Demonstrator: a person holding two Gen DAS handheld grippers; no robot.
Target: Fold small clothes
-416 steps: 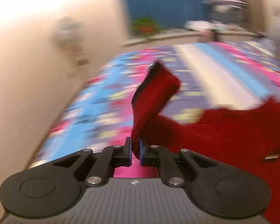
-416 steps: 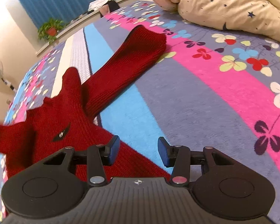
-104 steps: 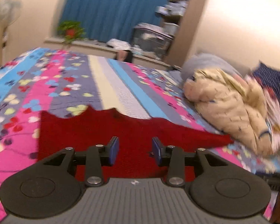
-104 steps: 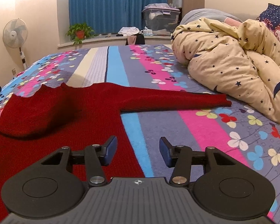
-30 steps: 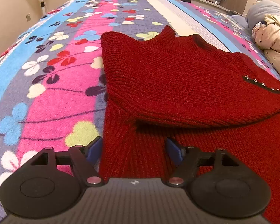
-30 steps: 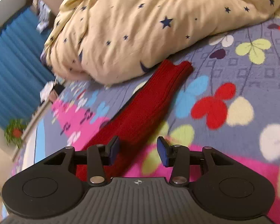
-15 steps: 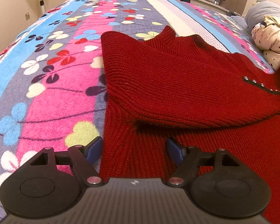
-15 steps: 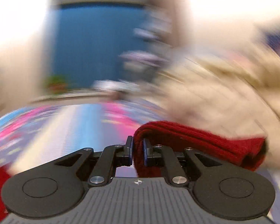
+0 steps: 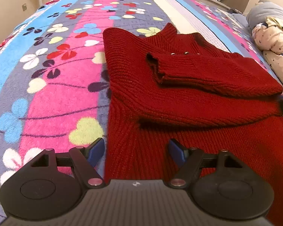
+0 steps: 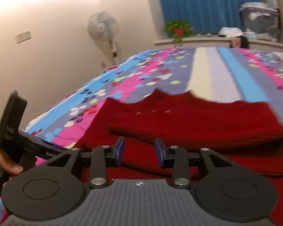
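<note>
Across the flowered bedspread (image 9: 52, 86) lies the red knit sweater (image 9: 179, 101), spread flat, with both sleeves folded over its chest; the right sleeve (image 9: 207, 73) rests uppermost, its cuff (image 9: 153, 66) open toward the left edge. Small metal studs (image 9: 185, 53) show just behind that sleeve. The garment looks thick, soft and limp: it should sag if lifted at one point, though the ribbed knit offers good friction. By judgement, the hem corners nearest the grippers are the sound places to take hold for the next fold. The left gripper (image 9: 136, 151) hovers over the hem's left edge, jaws wide, nothing between them. The right gripper (image 10: 139, 151) has just been opening, jaws moderately apart and empty, above the lower body.
</note>
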